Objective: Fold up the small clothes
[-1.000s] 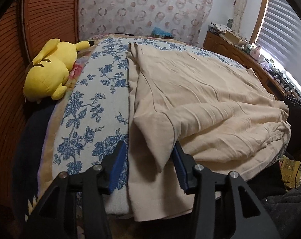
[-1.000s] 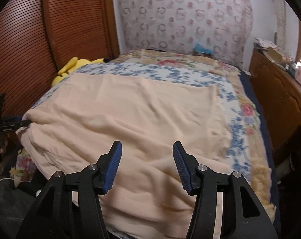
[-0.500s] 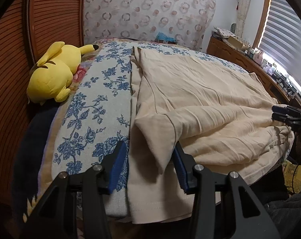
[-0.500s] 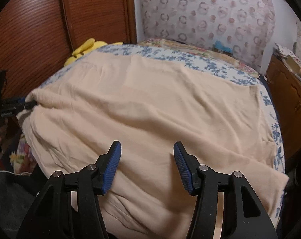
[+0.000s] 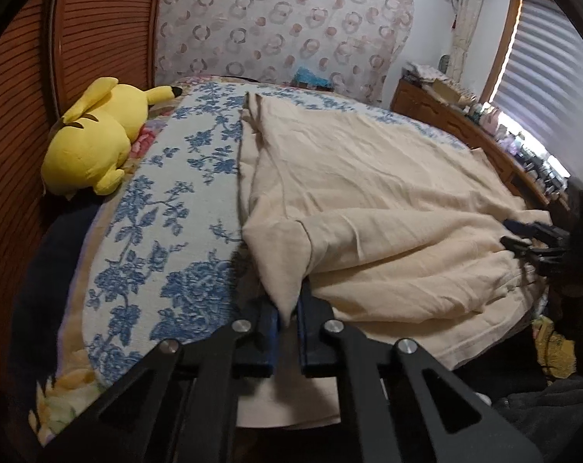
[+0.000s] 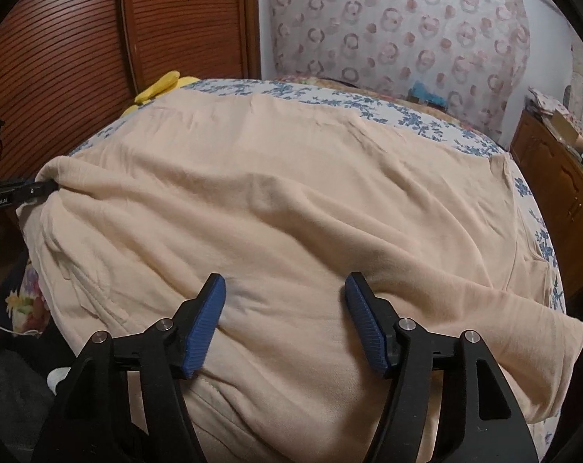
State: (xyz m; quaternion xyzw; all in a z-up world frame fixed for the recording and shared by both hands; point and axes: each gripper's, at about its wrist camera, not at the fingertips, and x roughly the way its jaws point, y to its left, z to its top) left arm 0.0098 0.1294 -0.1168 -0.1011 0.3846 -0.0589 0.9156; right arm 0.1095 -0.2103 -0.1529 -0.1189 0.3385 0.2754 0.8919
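Yellow plush toy (image 5: 88, 146) (lying) on floral bedspread (image 5: 156, 231).

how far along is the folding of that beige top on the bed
Early stage. Done: the beige garment lies spread over the floral bedspread, with one sleeve already flipped inward. In hand: the left gripper has just closed on that folded sleeve tip; the right gripper has been opening, jaws wide over the near edge, nothing pinched. Left: the main folds; the garment is still mostly flat.

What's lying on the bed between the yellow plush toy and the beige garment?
Only blue-flowered white bedspread lies between the yellow plush toy and the beige garment; nothing else rests there. The left wrist view shows it.
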